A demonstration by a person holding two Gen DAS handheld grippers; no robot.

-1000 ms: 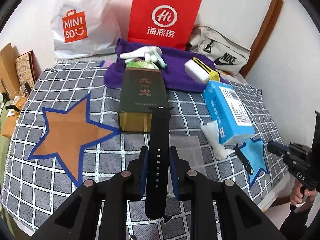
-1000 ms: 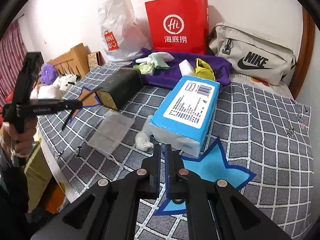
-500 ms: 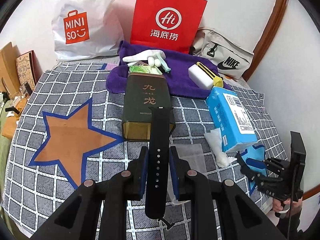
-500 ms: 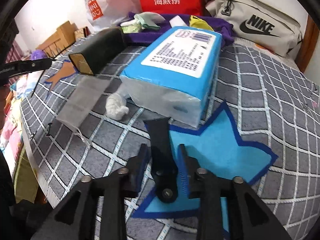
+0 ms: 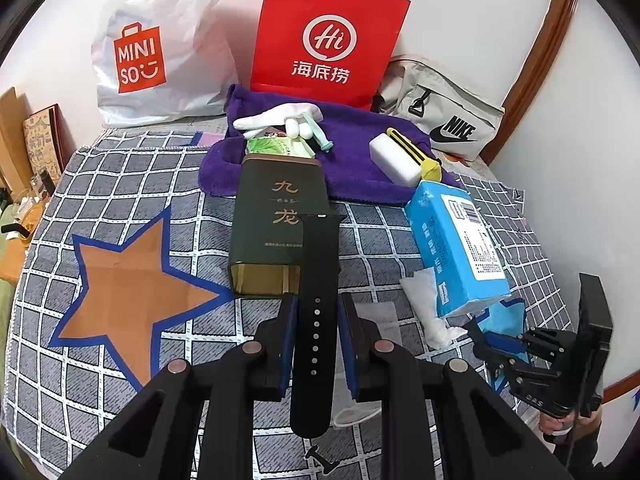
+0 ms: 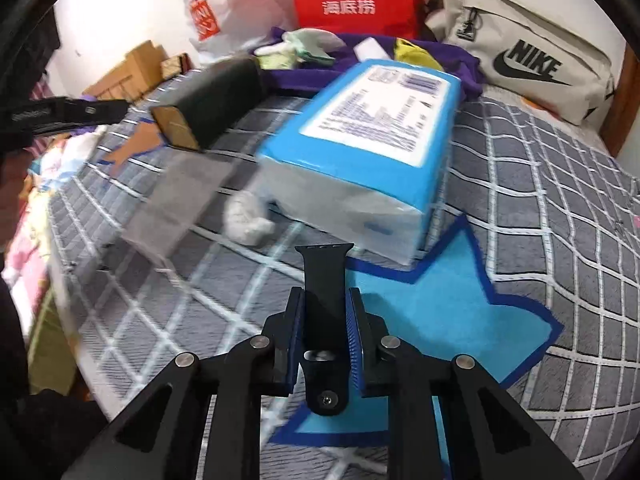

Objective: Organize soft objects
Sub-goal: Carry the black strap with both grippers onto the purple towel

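My left gripper (image 5: pixel 316 312) is shut on a long black watch strap with holes (image 5: pixel 314 300) and holds it above the checked cloth. My right gripper (image 6: pixel 325 308) is shut on a short black strap piece with a buckle (image 6: pixel 323 280), just above the blue star patch (image 6: pixel 440 320). The right gripper also shows in the left wrist view (image 5: pixel 504 344), low by the blue tissue pack (image 5: pixel 456 240). A purple towel (image 5: pixel 352 160) at the back carries a white glove (image 5: pixel 280 114), a white sponge (image 5: pixel 394 158) and a yellow item (image 5: pixel 430 166).
A dark green box (image 5: pixel 276 220) lies mid-bed before the towel. An orange star patch (image 5: pixel 128 280) is at left. A crumpled tissue (image 6: pixel 248 220) and a clear plastic bag (image 6: pixel 180 204) lie near the pack. Miniso bag (image 5: pixel 156 48), red bag (image 5: pixel 328 36), Nike bag (image 6: pixel 528 60) line the wall.
My right gripper has dropped to the blue star, opened around the short strap piece and shut on it. My left gripper keeps its strap and has drifted slightly.
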